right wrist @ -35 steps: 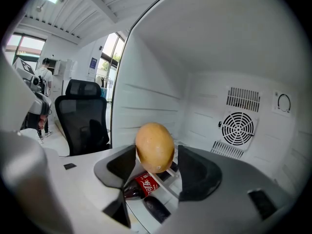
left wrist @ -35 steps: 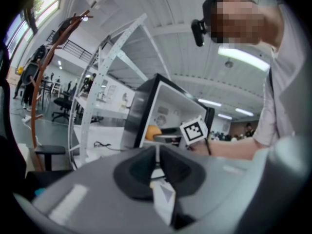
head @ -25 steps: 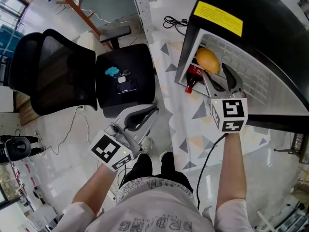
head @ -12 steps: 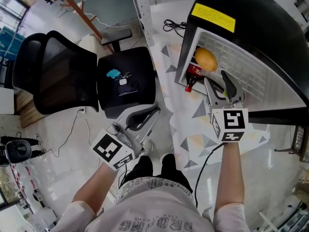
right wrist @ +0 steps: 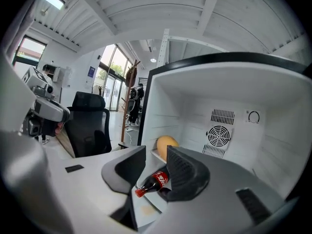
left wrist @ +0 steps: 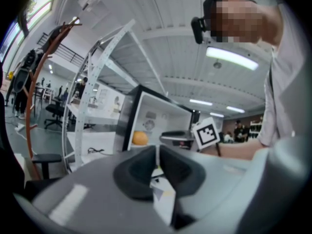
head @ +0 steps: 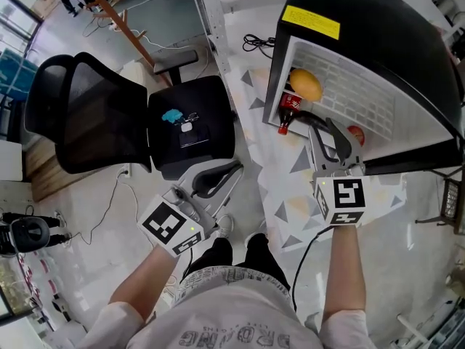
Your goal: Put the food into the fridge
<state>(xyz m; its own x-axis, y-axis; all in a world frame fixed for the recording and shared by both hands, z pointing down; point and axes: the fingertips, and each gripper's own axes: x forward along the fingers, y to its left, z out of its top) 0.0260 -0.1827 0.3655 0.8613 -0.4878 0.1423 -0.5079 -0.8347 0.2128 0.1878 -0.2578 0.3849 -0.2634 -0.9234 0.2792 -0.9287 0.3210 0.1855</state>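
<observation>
1. Presently, the yellow fruit (head: 306, 84) is found inside the fridge (head: 378, 35), upper centre of the head view.
2. The right gripper (right wrist: 156, 156) is held with its jaws half apart, lately closing, nothing between them.
3. The left gripper (left wrist: 157, 152) is held with its jaws pressed together, empty.

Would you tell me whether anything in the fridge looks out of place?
The cola bottle lies on its side at the front edge of the fridge, below the yellow fruit, its cap pointing outward and seemingly overhanging; it might roll out.

Fridge shelf (right wrist: 158, 156) bearing a yellow-orange fruit (right wrist: 167, 143), a cola bottle (right wrist: 155, 182) on its side just beneath
</observation>
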